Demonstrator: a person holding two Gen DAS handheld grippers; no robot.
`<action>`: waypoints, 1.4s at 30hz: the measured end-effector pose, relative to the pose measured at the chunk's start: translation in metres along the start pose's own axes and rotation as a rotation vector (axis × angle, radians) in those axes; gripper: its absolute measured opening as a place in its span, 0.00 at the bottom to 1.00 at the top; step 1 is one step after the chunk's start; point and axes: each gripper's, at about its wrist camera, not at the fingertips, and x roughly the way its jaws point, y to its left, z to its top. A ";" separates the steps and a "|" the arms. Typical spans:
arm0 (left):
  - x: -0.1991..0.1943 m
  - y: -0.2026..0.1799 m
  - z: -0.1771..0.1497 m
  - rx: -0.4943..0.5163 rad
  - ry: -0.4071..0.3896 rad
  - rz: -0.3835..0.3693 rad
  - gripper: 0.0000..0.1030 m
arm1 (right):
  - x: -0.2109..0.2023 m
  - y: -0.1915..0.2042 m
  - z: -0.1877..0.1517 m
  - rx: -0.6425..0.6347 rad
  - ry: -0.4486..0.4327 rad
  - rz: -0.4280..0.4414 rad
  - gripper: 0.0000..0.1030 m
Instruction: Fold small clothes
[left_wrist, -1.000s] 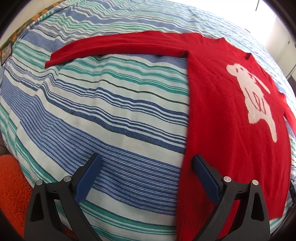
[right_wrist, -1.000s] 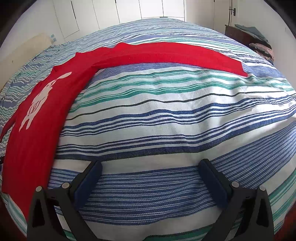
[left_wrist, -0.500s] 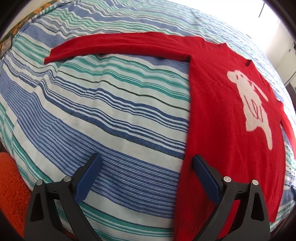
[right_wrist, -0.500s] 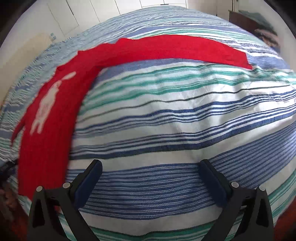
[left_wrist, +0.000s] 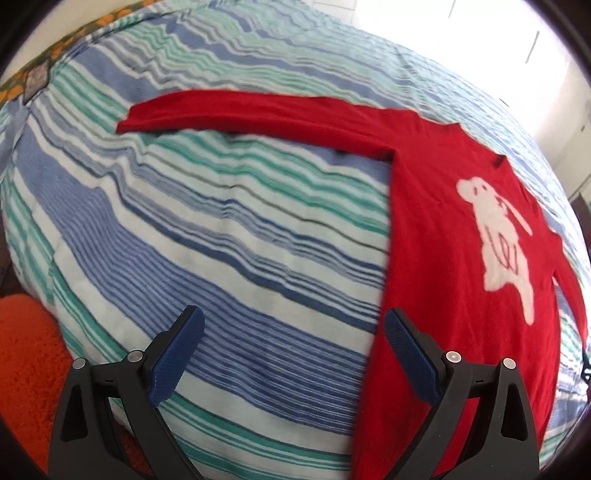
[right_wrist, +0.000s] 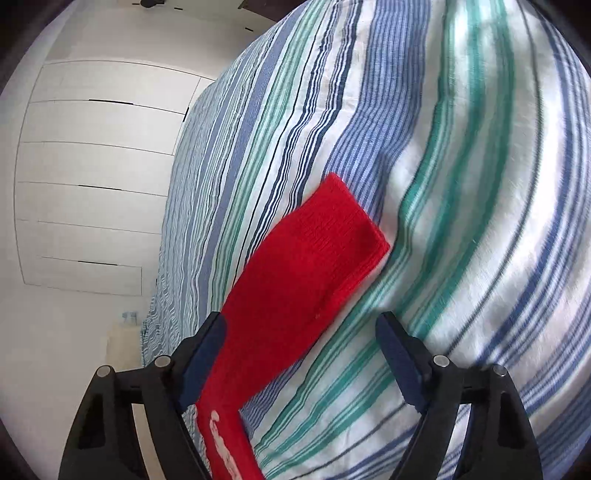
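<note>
Red child's jumper, spread flat on striped bed, first fold about to begin

Item: red knitted jumper (left_wrist: 454, 266) with a white dog motif (left_wrist: 495, 240), lying face up on a bedcover (left_wrist: 229, 236) striped in blue, green and white. One sleeve (left_wrist: 258, 114) stretches straight out across the cover; the other sleeve (left_wrist: 569, 291) lies close along the body's far side.

Left gripper (left_wrist: 293, 354): jaws wide apart, nothing between them, poised above the cover with one pad over the jumper's side edge near the hem. Little change from a second ago.

Right gripper (right_wrist: 301, 358): a second ago it looked across bare cover with the jumper well off; it has since swung over and rolled, so the outstretched sleeve's cuff (right_wrist: 332, 236) now lies just ahead, the sleeve running back between its pads. Jaws are closing; the left pad sits at the sleeve's edge, though blur leaves contact uncertain, probably no pinch yet.

Bearing on task: nothing folded so far. Right gripper appears set to take the sleeve near the cuff and carry it over the body, left gripper steadying the hem
</note>
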 end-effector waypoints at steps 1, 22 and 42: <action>0.004 0.001 0.000 -0.005 0.015 0.010 0.95 | 0.004 0.001 0.003 -0.007 -0.023 -0.002 0.74; 0.017 -0.009 0.004 0.024 0.063 -0.035 0.96 | 0.041 0.363 -0.185 -0.921 0.168 0.265 0.04; 0.023 -0.015 0.004 0.059 0.079 -0.021 0.96 | 0.194 0.198 -0.193 -0.585 0.548 -0.088 0.56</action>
